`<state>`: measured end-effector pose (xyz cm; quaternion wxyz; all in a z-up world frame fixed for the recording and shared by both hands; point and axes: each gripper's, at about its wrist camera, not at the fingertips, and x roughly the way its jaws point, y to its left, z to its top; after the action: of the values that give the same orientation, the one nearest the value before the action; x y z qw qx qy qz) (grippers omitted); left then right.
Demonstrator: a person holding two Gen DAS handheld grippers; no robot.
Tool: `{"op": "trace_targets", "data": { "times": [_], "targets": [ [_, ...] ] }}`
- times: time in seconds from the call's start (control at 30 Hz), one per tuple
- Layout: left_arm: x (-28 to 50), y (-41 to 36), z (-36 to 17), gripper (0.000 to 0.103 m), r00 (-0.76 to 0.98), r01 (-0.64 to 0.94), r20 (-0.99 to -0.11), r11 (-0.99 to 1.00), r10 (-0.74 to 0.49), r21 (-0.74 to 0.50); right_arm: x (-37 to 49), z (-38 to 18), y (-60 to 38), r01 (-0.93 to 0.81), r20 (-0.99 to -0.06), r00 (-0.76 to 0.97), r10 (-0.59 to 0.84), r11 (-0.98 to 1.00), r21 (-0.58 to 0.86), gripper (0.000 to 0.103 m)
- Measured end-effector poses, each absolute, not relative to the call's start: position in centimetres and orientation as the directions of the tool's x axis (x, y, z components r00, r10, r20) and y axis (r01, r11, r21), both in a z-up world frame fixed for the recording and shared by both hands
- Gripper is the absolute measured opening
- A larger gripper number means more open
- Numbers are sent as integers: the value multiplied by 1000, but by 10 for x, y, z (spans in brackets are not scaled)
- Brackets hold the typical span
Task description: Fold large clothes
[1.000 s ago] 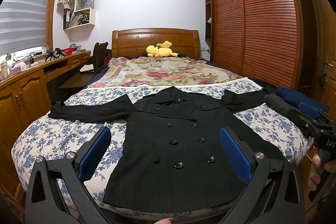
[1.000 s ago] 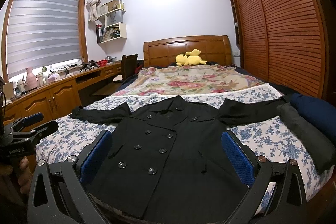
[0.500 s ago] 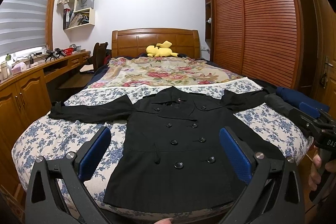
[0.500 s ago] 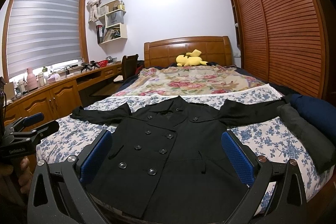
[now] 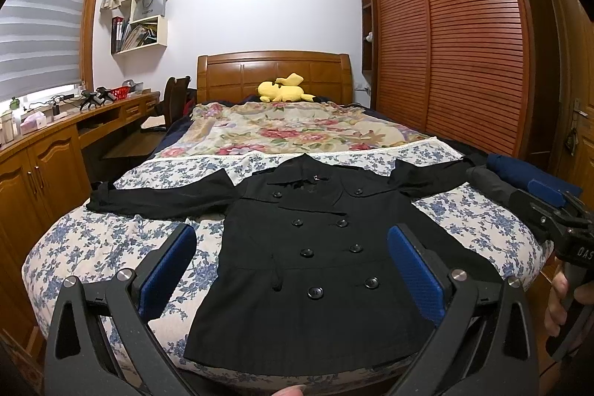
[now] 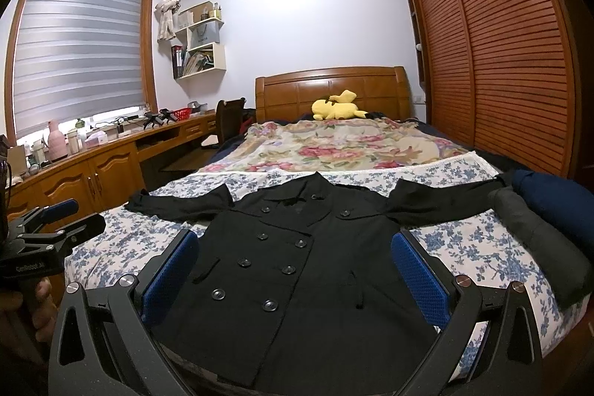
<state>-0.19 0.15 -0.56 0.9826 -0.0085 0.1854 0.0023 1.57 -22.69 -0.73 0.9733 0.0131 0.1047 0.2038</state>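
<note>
The left gripper (image 5: 291, 264) hovers at the foot of the bed (image 5: 111, 240), jaws wide and empty. Between the two, the black coat (image 5: 319, 247) lies flat, buttoned, sleeves spread across the blue-flowered sheet. The right gripper (image 6: 293, 270) hangs beside it, jaws likewise spread, holding nothing.

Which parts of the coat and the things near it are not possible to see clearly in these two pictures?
- Coat hem: in the right wrist view, hidden behind the right gripper.
- Right sleeve end: in both views, covered by the folded dark clothes.
- Coat's back: faces the bed.
- Shelf items: too small in both views.
</note>
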Motion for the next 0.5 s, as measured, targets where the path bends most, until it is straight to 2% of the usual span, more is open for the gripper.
{"op": "trace_targets", "data": {
  "times": [0.5],
  "targets": [
    [30,44,-39,103,900,-70,-433,997,47,-38,82,-23,-196,-494,-245,840,485,869,29,103]
  ]
}}
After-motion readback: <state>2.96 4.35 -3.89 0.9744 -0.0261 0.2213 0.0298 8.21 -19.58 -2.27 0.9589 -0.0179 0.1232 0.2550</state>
